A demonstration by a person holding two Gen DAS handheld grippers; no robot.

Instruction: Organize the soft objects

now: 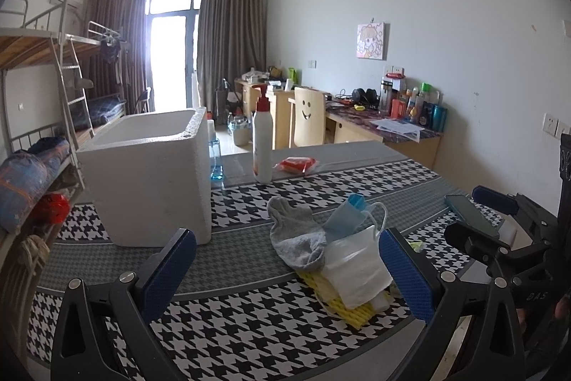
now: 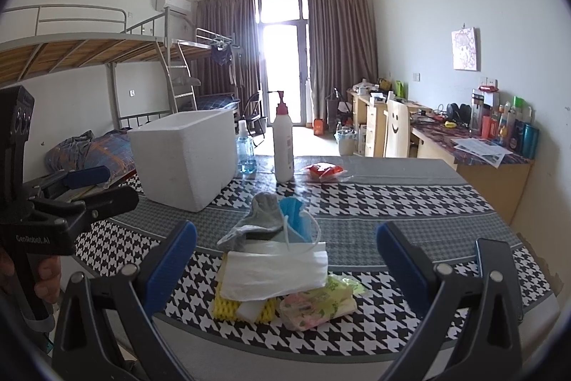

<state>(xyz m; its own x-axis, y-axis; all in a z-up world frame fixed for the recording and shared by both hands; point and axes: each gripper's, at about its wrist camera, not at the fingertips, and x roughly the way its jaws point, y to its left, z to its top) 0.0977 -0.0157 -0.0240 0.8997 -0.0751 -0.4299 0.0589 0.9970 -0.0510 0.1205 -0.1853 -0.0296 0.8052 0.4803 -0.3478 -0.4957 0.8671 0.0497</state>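
A pile of soft things lies on the houndstooth table: a grey sock [image 1: 298, 234] [image 2: 255, 218], a blue face mask [image 1: 348, 215] [image 2: 296, 216], a white mask [image 1: 357, 268] [image 2: 276, 268], a yellow foam net [image 1: 351, 309] [image 2: 230, 306] and a floral tissue pack [image 2: 317, 304]. A white foam box [image 1: 150, 177] [image 2: 185, 158] stands open at the left. My left gripper [image 1: 287, 270] is open, the pile between its fingers. My right gripper [image 2: 285, 261] is open just before the pile. Each gripper shows in the other's view.
A white pump bottle [image 1: 262, 140] [image 2: 283, 145], a blue-liquid bottle [image 1: 215, 159] [image 2: 245, 150] and a red snack packet [image 1: 298, 165] [image 2: 323, 171] stand at the table's far side. A phone [image 1: 471, 215] lies at the right. Bunk beds are left, desks right.
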